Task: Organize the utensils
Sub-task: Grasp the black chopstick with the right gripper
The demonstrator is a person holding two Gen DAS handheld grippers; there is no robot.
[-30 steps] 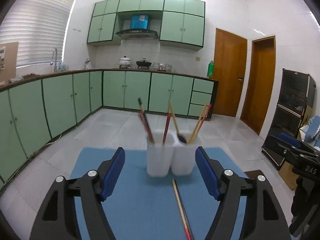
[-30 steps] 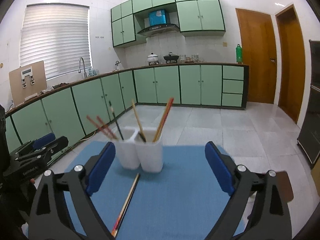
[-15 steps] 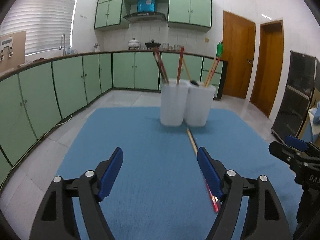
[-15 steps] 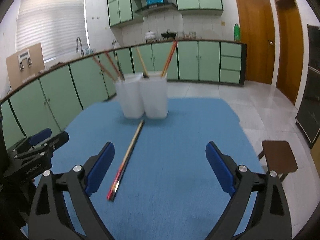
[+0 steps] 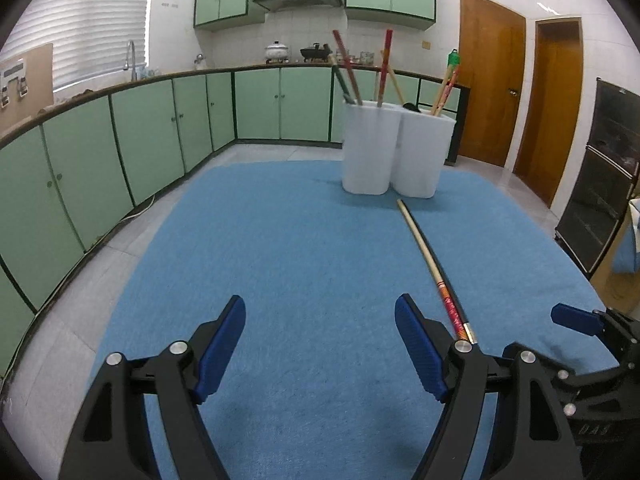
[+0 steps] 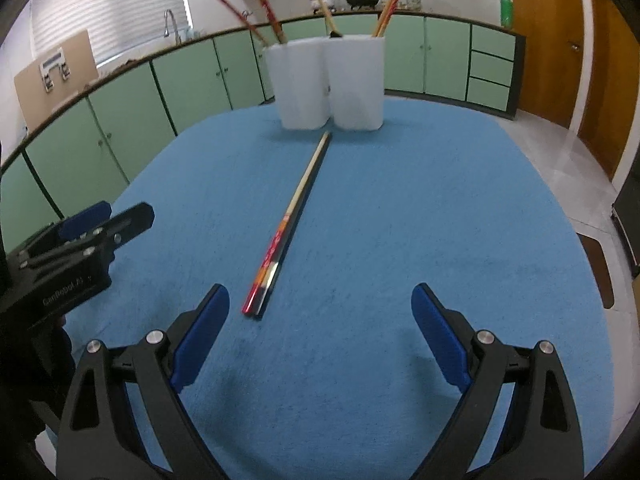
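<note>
Two white holders [image 5: 366, 148] [image 6: 300, 84] stand side by side at the far end of the blue mat [image 5: 280, 260] [image 6: 420, 208], each with several chopsticks upright in it. A loose pair of chopsticks [image 5: 428, 256] [image 6: 292, 216] lies flat on the mat, pointing at the holders. My left gripper [image 5: 320, 308] hovers low over the mat, open and empty, with the near end of the pair just right of its right finger. My right gripper [image 6: 320, 296] is also open and empty; the pair's near end lies just ahead of its left finger.
The mat covers the table to its rounded edges. Each gripper shows at the edge of the other's view: right gripper [image 5: 576, 320], left gripper [image 6: 104, 220]. A brown stool [image 6: 596, 264] stands at the right, a black cabinet [image 5: 600, 184] beyond, green kitchen cupboards behind.
Both grippers have come down and tipped toward the mat. The holders now sit higher in both views and the lying chopsticks are nearer the fingers. Both stay open.
</note>
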